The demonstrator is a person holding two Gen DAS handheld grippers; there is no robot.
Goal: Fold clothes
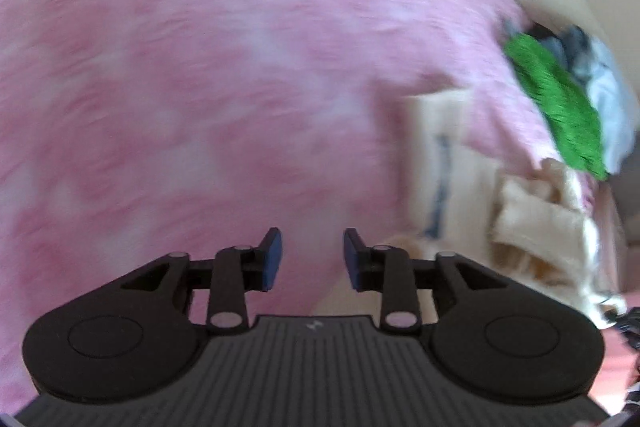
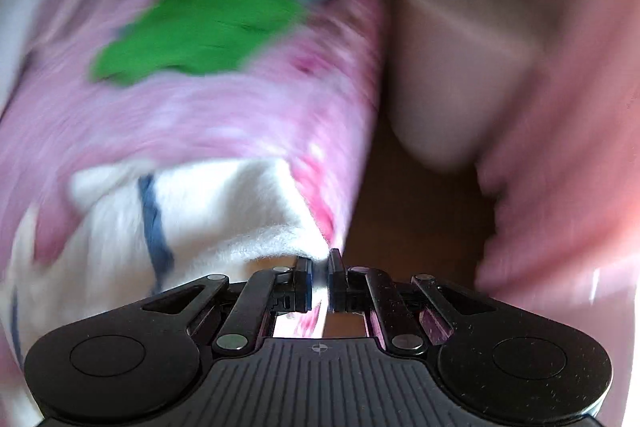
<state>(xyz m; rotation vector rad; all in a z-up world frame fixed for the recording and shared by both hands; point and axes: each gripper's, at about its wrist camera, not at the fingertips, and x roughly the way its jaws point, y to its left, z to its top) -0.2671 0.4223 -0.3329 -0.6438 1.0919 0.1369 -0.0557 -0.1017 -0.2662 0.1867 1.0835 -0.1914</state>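
The pink sheet (image 1: 224,75) covers most of the left view, and it looks like a bed cover with clothes lying on it. The left hand-held gripper (image 1: 313,259) hangs over this pink sheet. Its two blue pads (image 1: 274,259) stand a little way apart, and nothing is between them. It holds no cloth.

The right hand-held gripper (image 2: 319,277) is pinched almost fully closed. A thin edge of cloth runs into the narrow gap between its jaws. This looks like the corner of the white garment (image 2: 208,211), the cream one with a dark blue stripe, but the picture is very blurry, so it may be the pink cloth beside it.

In the left view the white garment (image 1: 440,147) lies off to the right on the pink sheet. It looks bunched and crumpled, with no neat fold yet. Past it lies a green garment (image 1: 560,107), also in a loose heap. A pale blue garment (image 1: 612,95) sits just beside the green one, touching it.

I think the job is near its start. No tidy stack of folded clothes shows anywhere in these pictures. The white garment seems to be the one being worked on now. The green and pale blue ones are left to do after it. The white one needs to be spread flat and then folded over.
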